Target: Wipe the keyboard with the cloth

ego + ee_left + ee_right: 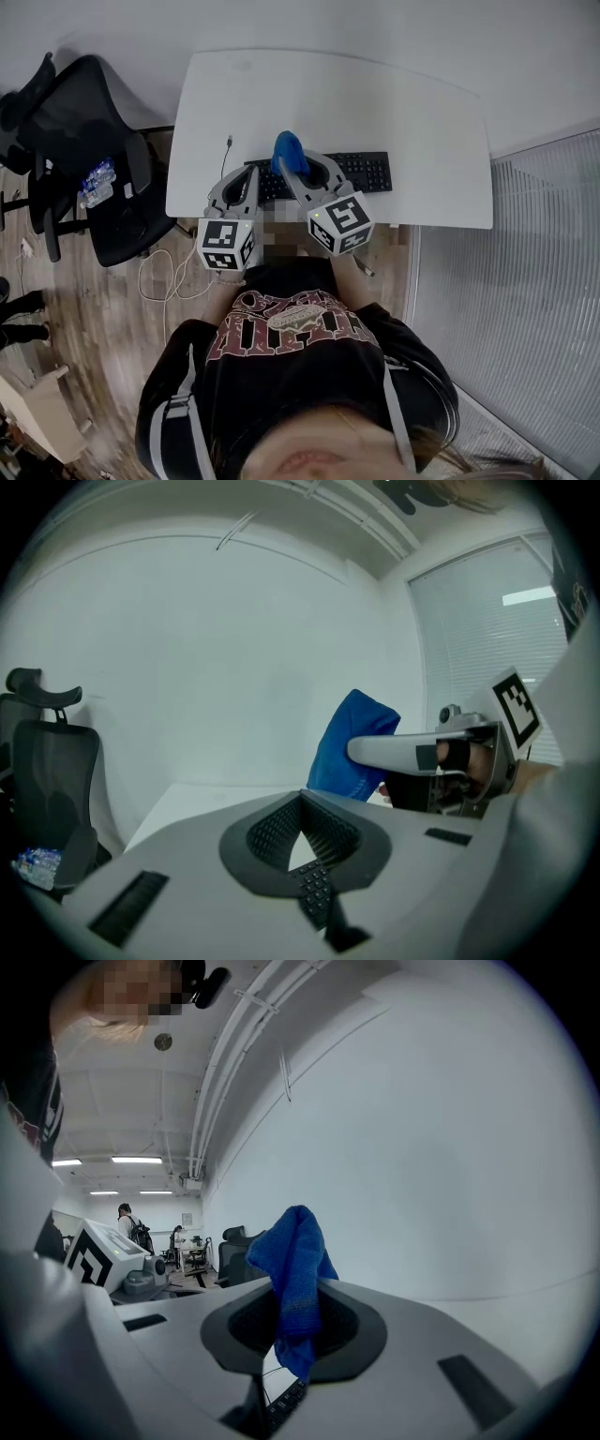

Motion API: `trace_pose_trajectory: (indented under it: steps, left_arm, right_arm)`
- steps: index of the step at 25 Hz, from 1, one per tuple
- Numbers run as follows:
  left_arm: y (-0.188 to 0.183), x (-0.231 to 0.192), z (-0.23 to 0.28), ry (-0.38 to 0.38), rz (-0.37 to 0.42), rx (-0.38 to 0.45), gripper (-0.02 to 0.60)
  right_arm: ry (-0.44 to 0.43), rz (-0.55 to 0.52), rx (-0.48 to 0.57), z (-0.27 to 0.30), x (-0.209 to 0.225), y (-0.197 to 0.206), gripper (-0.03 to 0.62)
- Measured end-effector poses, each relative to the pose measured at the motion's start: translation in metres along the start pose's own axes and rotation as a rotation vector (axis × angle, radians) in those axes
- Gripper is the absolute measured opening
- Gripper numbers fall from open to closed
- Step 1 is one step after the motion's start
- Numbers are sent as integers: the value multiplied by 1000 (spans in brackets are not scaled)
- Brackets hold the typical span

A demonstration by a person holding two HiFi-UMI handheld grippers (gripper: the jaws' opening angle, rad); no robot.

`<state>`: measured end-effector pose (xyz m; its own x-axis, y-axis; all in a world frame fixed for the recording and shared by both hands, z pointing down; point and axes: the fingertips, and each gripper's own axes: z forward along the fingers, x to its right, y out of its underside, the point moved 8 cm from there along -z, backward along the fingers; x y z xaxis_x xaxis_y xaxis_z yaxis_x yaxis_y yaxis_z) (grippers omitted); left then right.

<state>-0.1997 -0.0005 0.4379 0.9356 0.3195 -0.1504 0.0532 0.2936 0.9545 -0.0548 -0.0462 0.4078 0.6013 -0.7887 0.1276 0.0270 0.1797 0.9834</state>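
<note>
A black keyboard (pixel 361 172) lies near the front edge of the white table (pixel 375 103). My right gripper (pixel 292 167) is shut on a blue cloth (pixel 289 150), bunched up and held just over the keyboard's left part. In the right gripper view the cloth (pixel 295 1269) stands up between the jaws and hangs down through them, with keys (pixel 286 1401) showing below. My left gripper (pixel 251 173) hovers at the keyboard's left end, jaws together and empty. In the left gripper view its tips (pixel 301 797) meet, the keyboard (pixel 315 889) shows beneath, and the cloth (pixel 352 747) is to the right.
A black office chair (pixel 94 150) with water bottles (pixel 97 181) on its seat stands left of the table. A thin dark cable (pixel 225 155) lies on the table's left part. White cable (pixel 164 277) loops on the wood floor. Window blinds (pixel 525 281) run along the right.
</note>
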Motion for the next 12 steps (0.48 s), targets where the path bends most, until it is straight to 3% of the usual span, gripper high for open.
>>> trace_pose_trajectory:
  steps: [12]
  left_arm:
    - [54,-68,13,-11,-62,-92,35]
  right_arm:
    - [34,40,-90,53,-4,40,55]
